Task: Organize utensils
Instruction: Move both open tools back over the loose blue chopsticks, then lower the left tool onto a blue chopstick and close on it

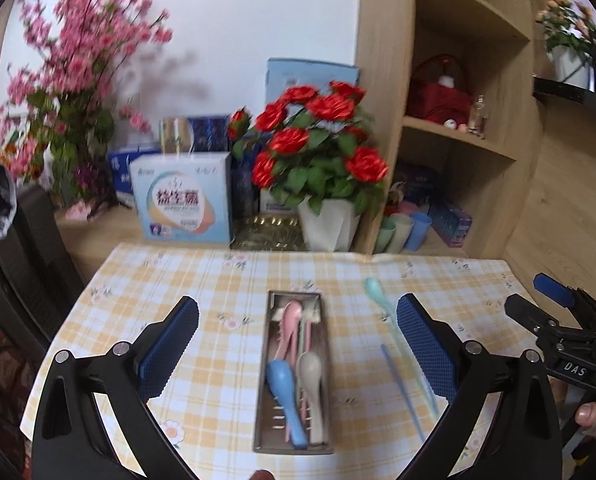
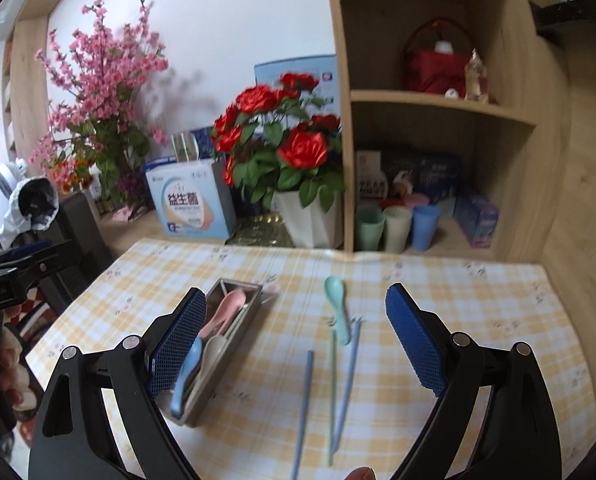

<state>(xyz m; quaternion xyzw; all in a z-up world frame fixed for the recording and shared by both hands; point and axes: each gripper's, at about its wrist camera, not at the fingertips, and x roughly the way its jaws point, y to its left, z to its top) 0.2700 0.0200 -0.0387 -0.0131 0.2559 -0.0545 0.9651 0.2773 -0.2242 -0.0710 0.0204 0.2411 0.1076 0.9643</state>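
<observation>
A grey metal utensil tray (image 1: pixel 325 364) (image 2: pixel 234 344) lies on the checked tablecloth. In it rest a pink spoon (image 1: pixel 290 326) (image 2: pixel 228 308), a blue spoon (image 1: pixel 286 396) (image 2: pixel 186 376) and a beige spoon (image 1: pixel 311 384) (image 2: pixel 212 354). To its right on the cloth lie a mint-green spoon (image 1: pixel 377 294) (image 2: pixel 336 306), blue chopsticks (image 1: pixel 401 388) (image 2: pixel 303 404) and a green chopstick (image 2: pixel 331 392). My left gripper (image 1: pixel 298 356) hangs open above the tray, nothing between its fingers. My right gripper (image 2: pixel 298 344) is open and empty above the loose utensils.
Behind the cloth stand a white pot of red roses (image 1: pixel 325 224) (image 2: pixel 309 220), printed boxes (image 1: pixel 182 200), pink blossom branches (image 2: pixel 106 92) and three cups (image 2: pixel 397 228) in the wooden shelf unit (image 2: pixel 441 108). A dark chair (image 1: pixel 30 248) stands at the left.
</observation>
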